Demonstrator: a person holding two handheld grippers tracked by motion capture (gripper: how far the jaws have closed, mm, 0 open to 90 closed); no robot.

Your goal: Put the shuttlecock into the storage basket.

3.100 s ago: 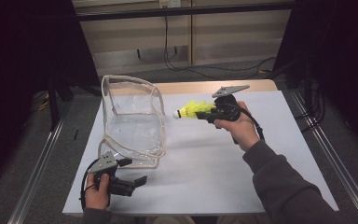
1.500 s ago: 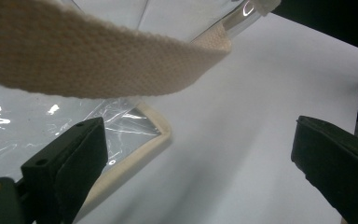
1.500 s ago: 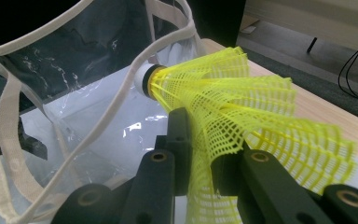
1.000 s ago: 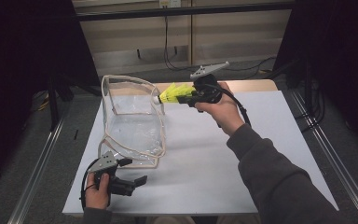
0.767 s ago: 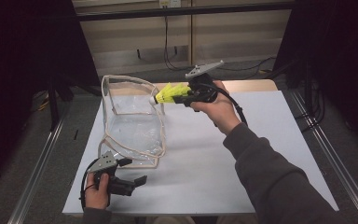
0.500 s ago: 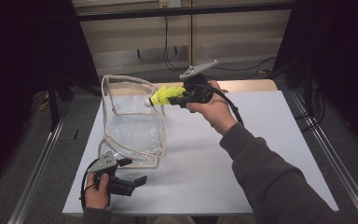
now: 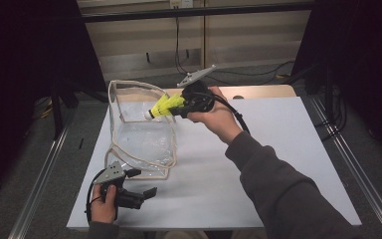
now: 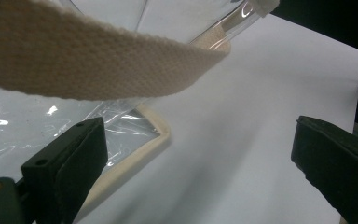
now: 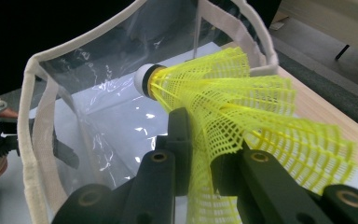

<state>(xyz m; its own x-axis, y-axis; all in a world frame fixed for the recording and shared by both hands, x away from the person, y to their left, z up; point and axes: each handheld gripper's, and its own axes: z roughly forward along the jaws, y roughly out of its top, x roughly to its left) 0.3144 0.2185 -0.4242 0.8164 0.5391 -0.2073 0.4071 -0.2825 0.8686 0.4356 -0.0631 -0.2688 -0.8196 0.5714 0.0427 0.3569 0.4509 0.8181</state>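
A clear plastic bag (image 7: 142, 142) with beige webbing trim stands open on the white sheet (image 7: 283, 149). My right gripper (image 7: 175, 105) is shut on the mesh skirt of a yellow shuttlecock (image 7: 162, 106), held above the bag's right rim with its white cork pointing left over the opening. In the right gripper view the jaws (image 9: 203, 140) pinch the shuttlecock (image 9: 228, 107) in front of the bag's rim (image 9: 35, 116). My left gripper (image 7: 143, 182) rests open at the bag's near corner. Its view has wide jaws (image 8: 200, 163), a webbing strap (image 8: 98, 60) above and nothing between them.
A wooden table edge (image 7: 258, 92) runs behind the sheet. Metal rails (image 7: 350, 164) flank both sides, and cables (image 7: 179, 45) lie on the floor beyond. Bare white sheet stretches to the right of the bag.
My right gripper has carried the shuttlecock leftward, from beside the bag's far right corner to over its rim. The left gripper and the bag have stayed put.
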